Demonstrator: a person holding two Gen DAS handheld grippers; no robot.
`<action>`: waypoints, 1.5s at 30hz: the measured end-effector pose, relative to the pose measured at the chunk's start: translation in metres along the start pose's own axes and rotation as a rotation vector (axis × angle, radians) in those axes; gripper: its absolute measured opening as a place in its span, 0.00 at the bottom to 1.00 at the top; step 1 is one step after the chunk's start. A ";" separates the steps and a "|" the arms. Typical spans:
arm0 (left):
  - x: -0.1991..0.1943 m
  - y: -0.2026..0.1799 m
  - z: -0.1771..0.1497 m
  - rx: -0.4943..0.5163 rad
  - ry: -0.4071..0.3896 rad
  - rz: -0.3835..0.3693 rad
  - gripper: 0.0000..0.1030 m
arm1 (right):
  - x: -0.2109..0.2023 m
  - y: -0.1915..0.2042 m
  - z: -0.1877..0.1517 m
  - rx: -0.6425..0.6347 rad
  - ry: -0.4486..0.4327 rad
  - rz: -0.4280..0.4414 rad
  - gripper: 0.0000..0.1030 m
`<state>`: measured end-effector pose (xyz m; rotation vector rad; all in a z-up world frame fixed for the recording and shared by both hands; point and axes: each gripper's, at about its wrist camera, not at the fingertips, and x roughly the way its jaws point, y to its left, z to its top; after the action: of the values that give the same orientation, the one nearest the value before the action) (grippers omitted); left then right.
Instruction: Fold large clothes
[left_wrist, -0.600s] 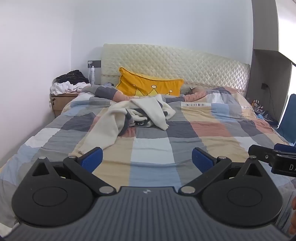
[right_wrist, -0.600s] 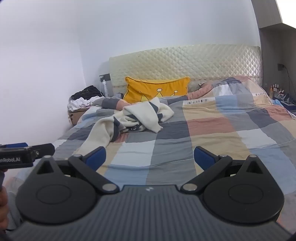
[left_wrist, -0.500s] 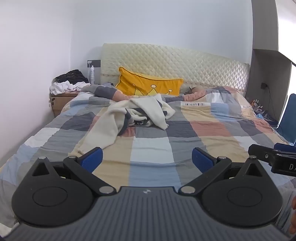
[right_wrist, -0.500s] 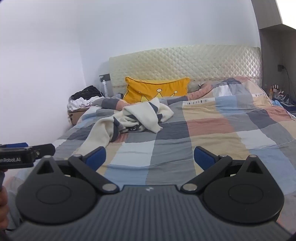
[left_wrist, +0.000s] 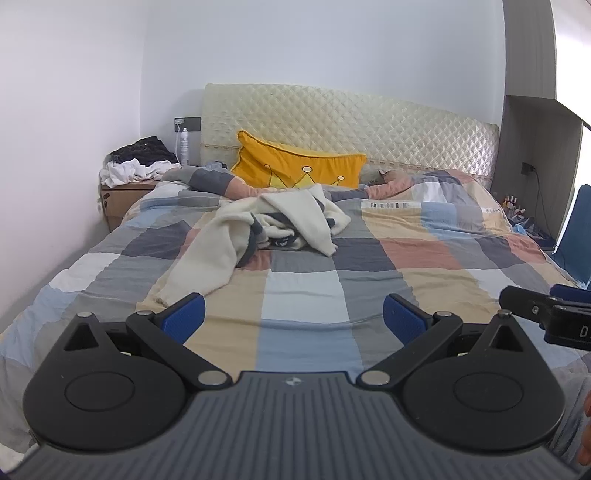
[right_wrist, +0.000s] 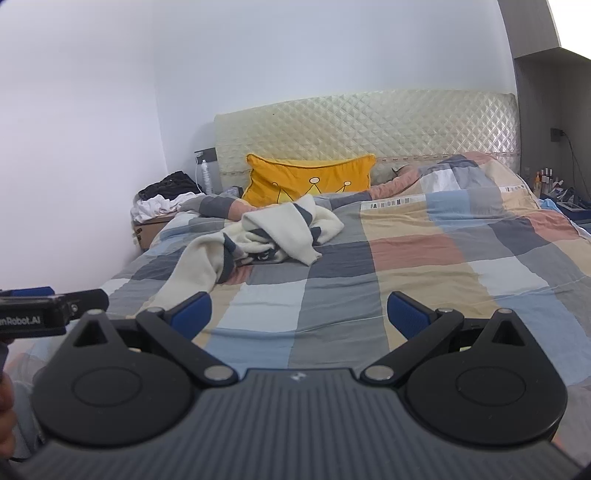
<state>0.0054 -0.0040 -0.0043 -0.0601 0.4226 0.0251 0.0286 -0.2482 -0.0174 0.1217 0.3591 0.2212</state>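
Hovering over the near end of the bed (left_wrist: 306, 306), the left hand-held gripper (left_wrist: 294, 317) has its blue pads spread wide w/ nothing between them, and the right hand-held gripper (right_wrist: 299, 314) is likewise spread fully, grasping nothing, touching no fabric. The cream garment (left_wrist: 266, 225) w/ dark grey stripes lies crumpled and unfolded on the checked duvet (left_wrist: 424, 254), toward the bed's left-centre, one long part trailing down toward the left gripper's pad but apart from it. It sits just in front of the yellow crown cushion (left_wrist: 295, 170) by the quilted headboard (left_wrist: 351, 122).
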 end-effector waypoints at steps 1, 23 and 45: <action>0.001 0.000 -0.001 -0.001 -0.004 0.000 1.00 | -0.001 0.000 0.000 0.001 -0.001 -0.001 1.00; -0.006 0.002 0.005 0.005 0.007 0.003 1.00 | 0.003 0.003 -0.008 -0.016 -0.003 -0.004 1.00; -0.003 -0.001 0.002 0.003 0.013 0.003 1.00 | 0.008 0.005 -0.007 -0.020 0.007 -0.004 1.00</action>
<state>0.0035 -0.0044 -0.0009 -0.0569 0.4361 0.0270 0.0323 -0.2411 -0.0254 0.1009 0.3643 0.2216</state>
